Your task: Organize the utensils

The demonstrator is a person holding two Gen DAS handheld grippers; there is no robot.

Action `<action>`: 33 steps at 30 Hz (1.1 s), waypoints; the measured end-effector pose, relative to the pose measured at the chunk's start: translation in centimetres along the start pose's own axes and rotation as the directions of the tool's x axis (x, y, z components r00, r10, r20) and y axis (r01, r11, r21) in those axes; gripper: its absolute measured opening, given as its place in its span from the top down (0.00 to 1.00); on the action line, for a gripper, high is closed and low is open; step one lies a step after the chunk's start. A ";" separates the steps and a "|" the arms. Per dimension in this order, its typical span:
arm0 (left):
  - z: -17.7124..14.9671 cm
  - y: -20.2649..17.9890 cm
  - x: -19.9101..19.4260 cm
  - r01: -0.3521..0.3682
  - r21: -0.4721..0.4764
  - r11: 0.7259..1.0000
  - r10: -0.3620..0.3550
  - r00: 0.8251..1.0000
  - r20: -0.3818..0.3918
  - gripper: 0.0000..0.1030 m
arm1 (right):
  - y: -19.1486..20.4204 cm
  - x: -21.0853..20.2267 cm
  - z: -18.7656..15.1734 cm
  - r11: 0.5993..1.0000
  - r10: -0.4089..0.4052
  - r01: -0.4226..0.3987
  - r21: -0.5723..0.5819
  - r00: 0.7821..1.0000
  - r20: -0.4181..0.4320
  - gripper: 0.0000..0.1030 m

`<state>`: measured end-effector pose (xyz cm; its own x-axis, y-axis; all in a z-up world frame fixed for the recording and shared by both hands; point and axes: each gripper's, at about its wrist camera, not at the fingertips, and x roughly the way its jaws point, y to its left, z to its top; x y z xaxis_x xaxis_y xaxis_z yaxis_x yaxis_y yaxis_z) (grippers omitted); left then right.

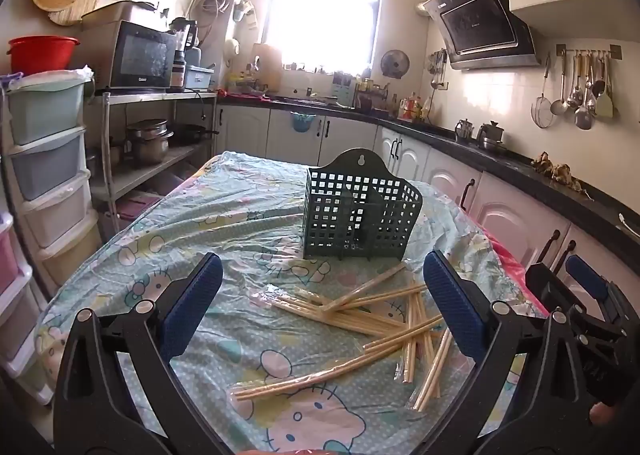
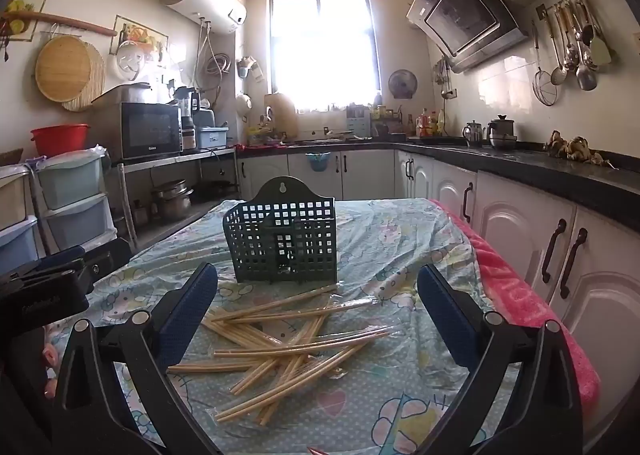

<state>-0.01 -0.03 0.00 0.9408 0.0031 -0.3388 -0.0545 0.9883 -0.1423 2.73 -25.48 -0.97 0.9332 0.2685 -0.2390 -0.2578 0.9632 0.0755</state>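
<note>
1. Pale bamboo chopsticks [image 1: 384, 319], thin and straight, lie in a crisscrossed heap on the glossy plastic-covered cartoon-print tablecloth [image 1: 224, 215]; some sit in clear wrappers.
2. Dark green perforated plastic utensil holder [image 1: 360, 211], square-grid walls, arched back with hanging hole, stands upright just behind the heap.
3. Left gripper [image 1: 322, 307]: blue textured pads spread wide, holding nothing, above the heap.
4. Right gripper [image 2: 318, 315]: likewise wide apart, empty.
</note>
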 end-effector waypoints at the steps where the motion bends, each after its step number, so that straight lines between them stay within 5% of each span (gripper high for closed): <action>1: 0.0 0.0 0.0 0.000 0.000 1.000 0.000 1.000 0.000 0.10 | 0.0 0.0 0.0 1.000 0.002 -0.002 0.001 1.000 0.003 0.06; 33: 1.1 0.2 0.3 -0.002 0.000 1.000 0.002 1.000 0.010 0.10 | 0.0 0.0 -0.1 1.000 0.003 -0.003 0.003 1.000 0.000 0.06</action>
<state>0.59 0.34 0.89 0.9440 0.0068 -0.3299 -0.0566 0.9883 -0.1416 2.74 -25.46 -1.06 0.9324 0.2715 -0.2385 -0.2599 0.9623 0.0796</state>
